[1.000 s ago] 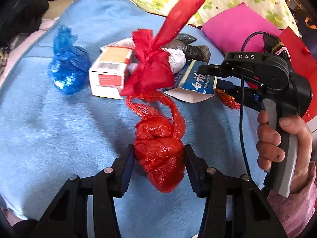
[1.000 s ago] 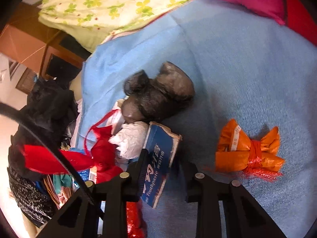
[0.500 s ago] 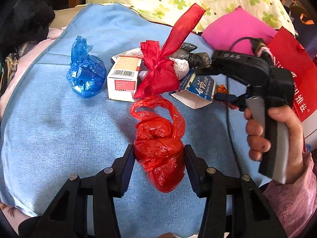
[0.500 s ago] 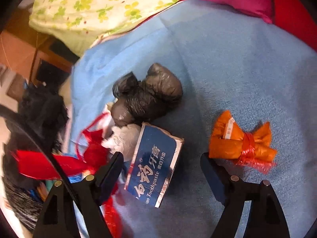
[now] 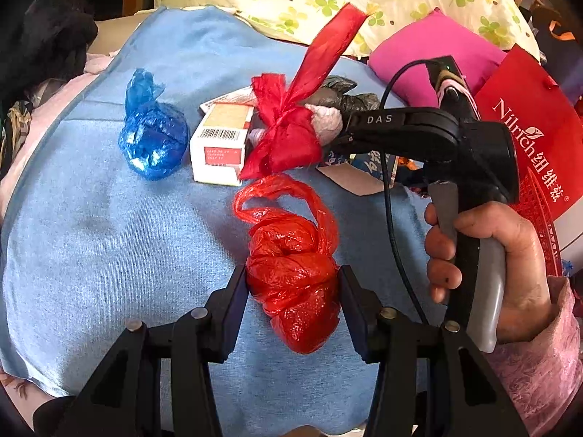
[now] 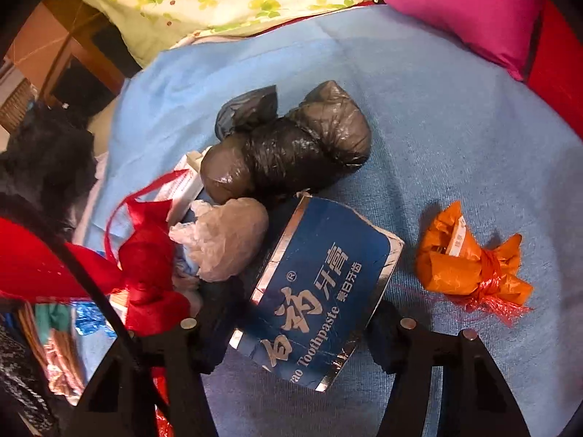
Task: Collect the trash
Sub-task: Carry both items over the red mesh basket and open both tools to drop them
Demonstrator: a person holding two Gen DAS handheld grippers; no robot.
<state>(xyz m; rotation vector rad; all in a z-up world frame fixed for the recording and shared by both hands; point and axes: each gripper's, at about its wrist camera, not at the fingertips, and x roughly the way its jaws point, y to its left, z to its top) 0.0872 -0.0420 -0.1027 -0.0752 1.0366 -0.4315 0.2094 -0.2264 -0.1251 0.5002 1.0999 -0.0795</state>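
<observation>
On the blue blanket (image 5: 109, 240), my left gripper (image 5: 293, 284) is clamped on a knotted red bag (image 5: 295, 276); my right gripper (image 6: 288, 331) straddles the blue toothpaste box (image 6: 317, 284), its jaws closing, and I cannot tell whether the pads press on the card yet.

The rest of the trash lies in a heap just beyond — touching or overlapping at the middle of the blanket.

Risks, as I judge them: the flattened box could fold or skid out as the jaws close, since it lies tilted across the gap. The left finger sits close to the red bow bag (image 6: 145, 266) and the pale wad (image 6: 222, 240), so I may snag one of them. The red bag's loose loop could catch on the heap when lifted.

Count: two red bags, one blue bag (image 5: 153, 138), one black bag (image 6: 291, 145), one orange bundle (image 6: 470, 266), one pale wad, one toothpaste box, one white-and-red carton (image 5: 222, 145).
</observation>
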